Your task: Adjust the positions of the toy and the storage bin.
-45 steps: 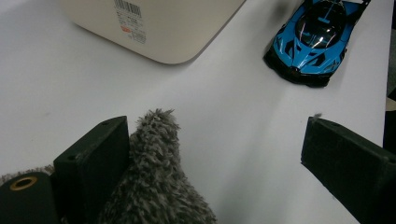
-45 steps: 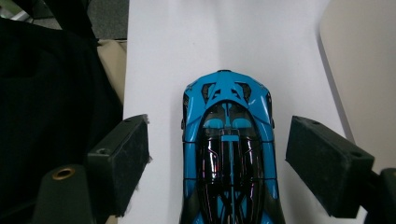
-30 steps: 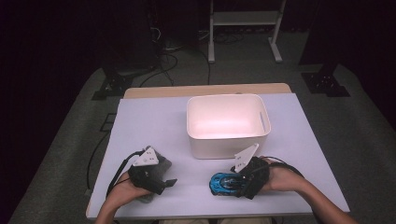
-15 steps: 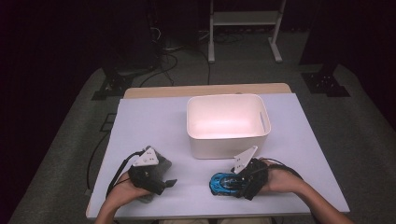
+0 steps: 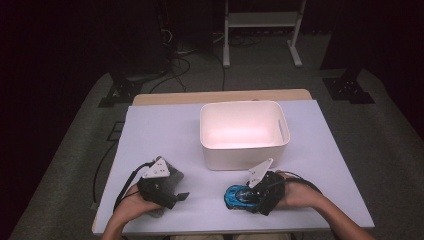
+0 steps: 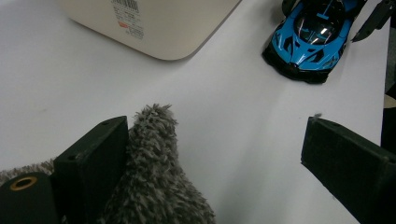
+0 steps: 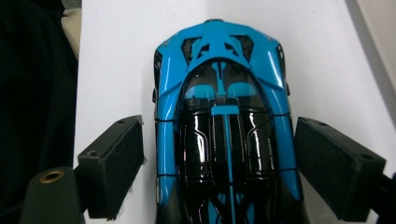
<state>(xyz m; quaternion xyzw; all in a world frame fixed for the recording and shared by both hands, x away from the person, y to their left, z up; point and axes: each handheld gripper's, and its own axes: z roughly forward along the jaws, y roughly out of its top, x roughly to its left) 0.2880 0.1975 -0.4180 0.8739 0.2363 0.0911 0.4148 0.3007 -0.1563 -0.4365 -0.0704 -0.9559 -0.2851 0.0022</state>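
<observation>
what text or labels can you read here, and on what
None can be read.
Sticker on the bin: a barcode, a small red mark and lines of print, all too small and blurred.
Toy car: no lettering visible.
Plush: no tag visible.

Toy car (image 7: 224, 135) rear cut off by bottom edge; grey plush (image 6: 154, 186) partly hidden behind left tool (image 6: 224, 158) jaw.

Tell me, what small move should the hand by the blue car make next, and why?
Probably close the right gripper on the car. Its jaws stand open on either side of the car's body, with small gaps showing, and the car rests on the table near the empty bin, so a firm hold seems needed before lifting.
</observation>
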